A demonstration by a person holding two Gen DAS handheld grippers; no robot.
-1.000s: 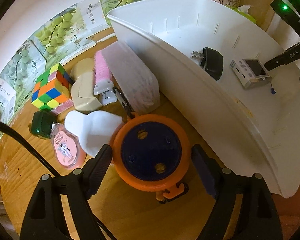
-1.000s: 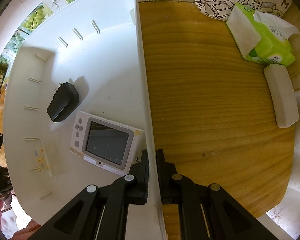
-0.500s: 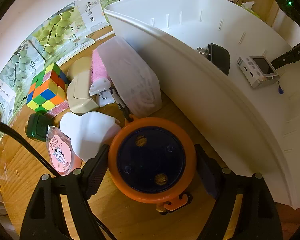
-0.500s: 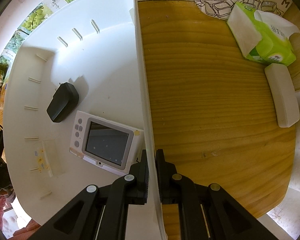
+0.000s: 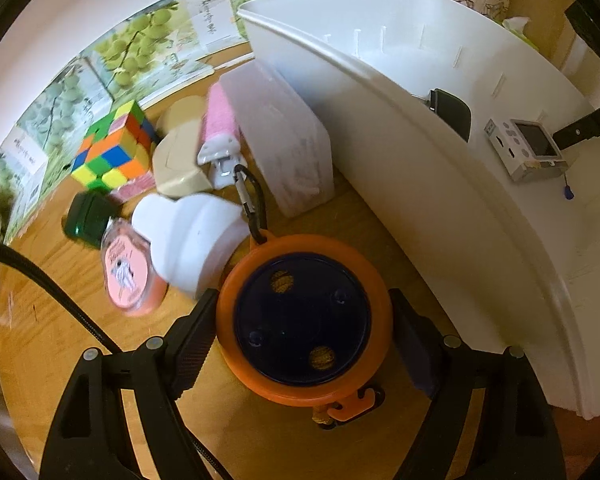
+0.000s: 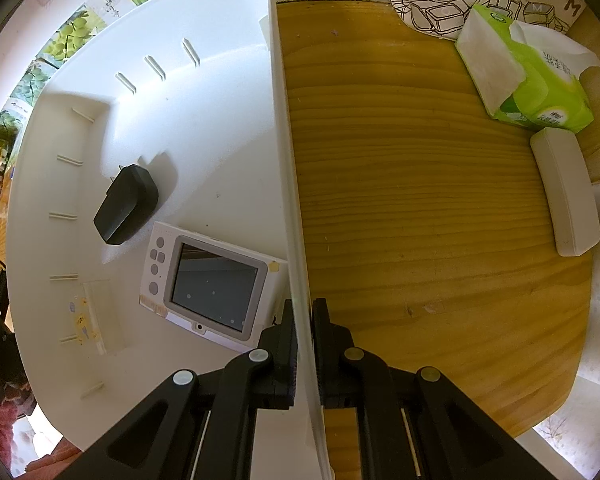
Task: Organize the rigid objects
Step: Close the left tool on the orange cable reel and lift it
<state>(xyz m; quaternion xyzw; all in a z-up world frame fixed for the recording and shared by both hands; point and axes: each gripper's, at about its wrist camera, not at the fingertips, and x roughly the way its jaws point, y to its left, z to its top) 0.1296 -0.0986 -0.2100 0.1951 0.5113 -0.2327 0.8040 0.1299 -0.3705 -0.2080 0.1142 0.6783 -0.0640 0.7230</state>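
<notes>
My left gripper [image 5: 304, 320] is shut on a round orange case with a dark blue face [image 5: 302, 318], held above the wooden table beside the white bin [image 5: 440, 200]. A black carabiner [image 5: 250, 200] hangs from the case's top. My right gripper [image 6: 304, 316] is shut on the white bin's right wall [image 6: 288, 184]. Inside the bin lie a black plug adapter [image 6: 126, 204] and a small white device with a screen [image 6: 212, 284]; both also show in the left wrist view, the adapter [image 5: 452, 114] and the device [image 5: 528, 152].
Left of the bin lies a pile: a colour cube [image 5: 110, 148], a clear plastic box [image 5: 288, 140], a pink brush [image 5: 220, 128], a white moulded piece [image 5: 196, 240], a pink round tin [image 5: 128, 272], a green cap [image 5: 86, 220]. Right of the bin are a green tissue pack [image 6: 528, 80] and a white case [image 6: 564, 196].
My left gripper has lifted the orange case off the table and away from the pile; the carabiner now hangs free. The right gripper and the bin have stayed put.
</notes>
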